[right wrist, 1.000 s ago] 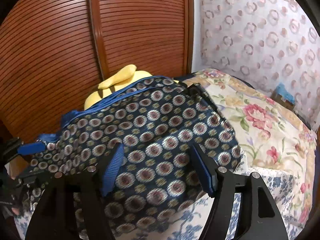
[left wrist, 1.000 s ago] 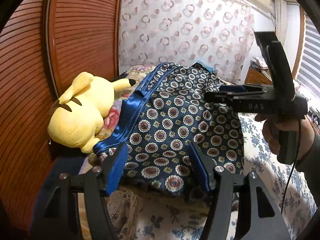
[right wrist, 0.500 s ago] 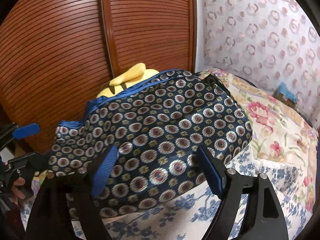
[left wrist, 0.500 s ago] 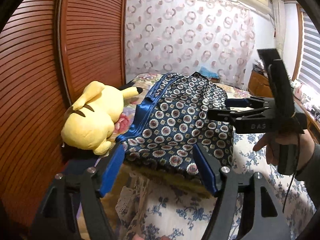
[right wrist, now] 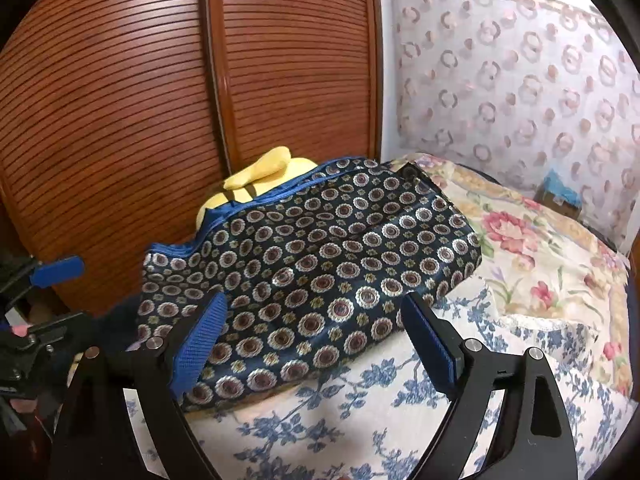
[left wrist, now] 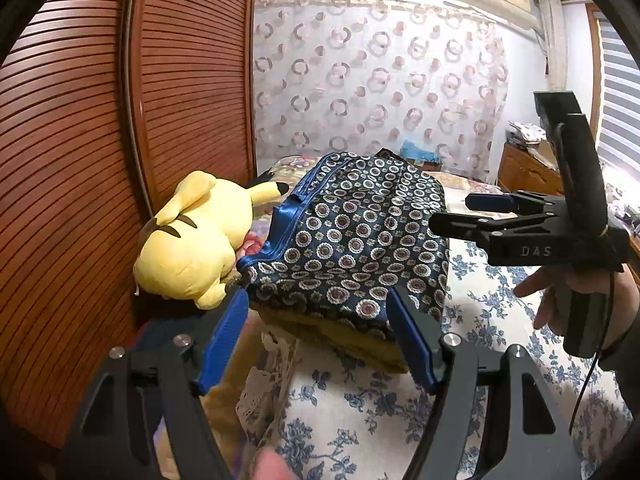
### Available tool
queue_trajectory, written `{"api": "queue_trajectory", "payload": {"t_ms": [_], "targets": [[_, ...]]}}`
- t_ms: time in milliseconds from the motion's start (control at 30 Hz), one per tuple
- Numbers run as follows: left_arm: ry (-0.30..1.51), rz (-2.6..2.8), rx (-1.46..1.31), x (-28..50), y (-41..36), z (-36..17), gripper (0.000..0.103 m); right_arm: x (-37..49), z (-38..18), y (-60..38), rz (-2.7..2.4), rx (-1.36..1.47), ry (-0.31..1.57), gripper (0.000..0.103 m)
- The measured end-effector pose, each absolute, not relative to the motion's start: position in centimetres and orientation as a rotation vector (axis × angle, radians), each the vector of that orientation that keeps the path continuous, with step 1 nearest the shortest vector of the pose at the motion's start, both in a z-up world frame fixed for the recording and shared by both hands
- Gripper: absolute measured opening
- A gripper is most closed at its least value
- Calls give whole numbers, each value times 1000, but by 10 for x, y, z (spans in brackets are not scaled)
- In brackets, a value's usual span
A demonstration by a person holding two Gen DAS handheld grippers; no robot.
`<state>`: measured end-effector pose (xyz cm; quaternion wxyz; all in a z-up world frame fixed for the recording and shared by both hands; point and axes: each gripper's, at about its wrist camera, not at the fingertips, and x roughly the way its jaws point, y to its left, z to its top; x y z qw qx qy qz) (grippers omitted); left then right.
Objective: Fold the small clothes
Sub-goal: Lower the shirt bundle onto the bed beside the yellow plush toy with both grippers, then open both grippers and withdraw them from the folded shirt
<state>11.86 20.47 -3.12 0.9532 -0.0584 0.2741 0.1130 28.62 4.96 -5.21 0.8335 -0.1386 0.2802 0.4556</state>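
Nearest, left gripper (left wrist: 316, 306) spread wide with blue pads gripping nothing, hovering just short of the near edge of the folded navy patterned garment (left wrist: 352, 240); right gripper (right wrist: 314, 312) likewise wide apart and empty, raised over the blue floral bedspread (right wrist: 360, 408) with the garment's edge between its fingertips. Farther in the left view, right hand (left wrist: 576, 300) upright around the handle, tool levelled sideways towards the garment. Beyond, yellow plush toy (left wrist: 192, 244) beside the garment, against the wooden louvred doors (left wrist: 80, 160).

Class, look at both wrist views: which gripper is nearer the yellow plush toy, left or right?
Left. The left gripper is open just in front of the yellow plush toy; the right gripper, also open, hovers across the patterned garment.
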Motion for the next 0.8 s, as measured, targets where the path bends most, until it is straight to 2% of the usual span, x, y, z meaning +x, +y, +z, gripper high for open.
{"api": "queue_trajectory", "payload": {"t_ms": [800], "targets": [[565, 172, -101, 87, 161, -35, 72, 214, -44, -36, 866, -254, 549, 91]]}}
